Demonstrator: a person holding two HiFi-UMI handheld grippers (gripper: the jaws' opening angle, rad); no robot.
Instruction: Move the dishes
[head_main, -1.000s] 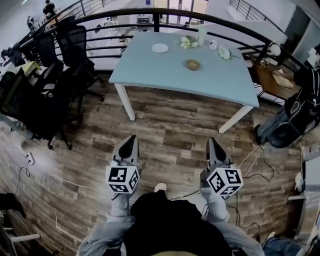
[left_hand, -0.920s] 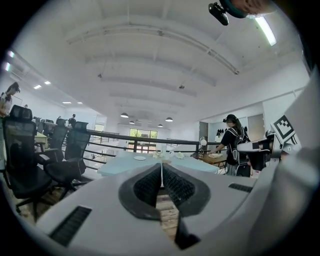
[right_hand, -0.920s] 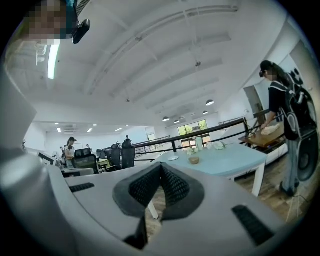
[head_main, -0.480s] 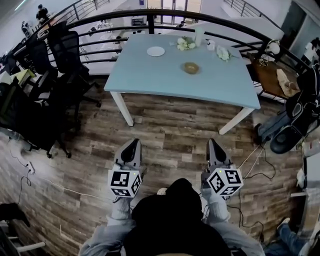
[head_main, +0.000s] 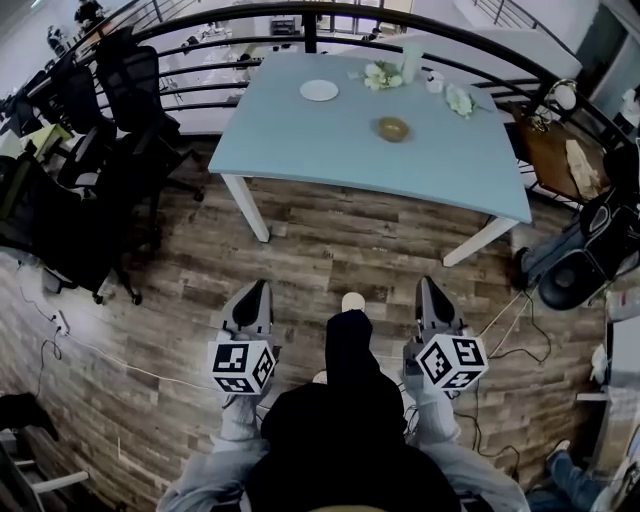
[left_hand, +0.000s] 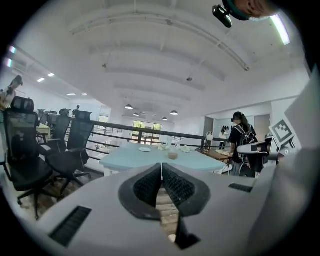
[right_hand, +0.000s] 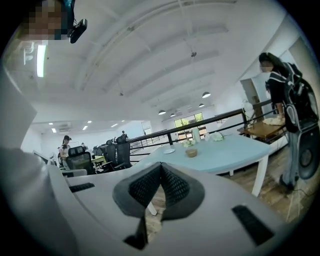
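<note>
Overhead, the head view is showing both tools side by side above the wooden floor (head_main: 330, 240), the left gripper (head_main: 262, 286) and the right gripper (head_main: 424, 283) each pointing toward the light blue table (head_main: 330, 150), well short of it. From above, that view is giving the dishes as round outlines. The white plate (head_main: 319, 90) is lying flat near the table's far edge, and the brown bowl (head_main: 393, 128) is sitting nearer the middle, to the plate's right and apart from it. The two gripper views are looking along the room instead, catching the ceiling lights (left_hand: 129, 107) and a standing person with a backpack (right_hand: 282, 90) by the table's right end. The left gripper view is also catching the right gripper's marker cube (left_hand: 283, 132) at its edge.

Both pairs of jaws are pressing shut, pad against pad, with nothing between them.

Seen side-on, the plate is resting level and the bowl is standing upright, mouth up. The table's long side is running left to right across the head view.
</note>
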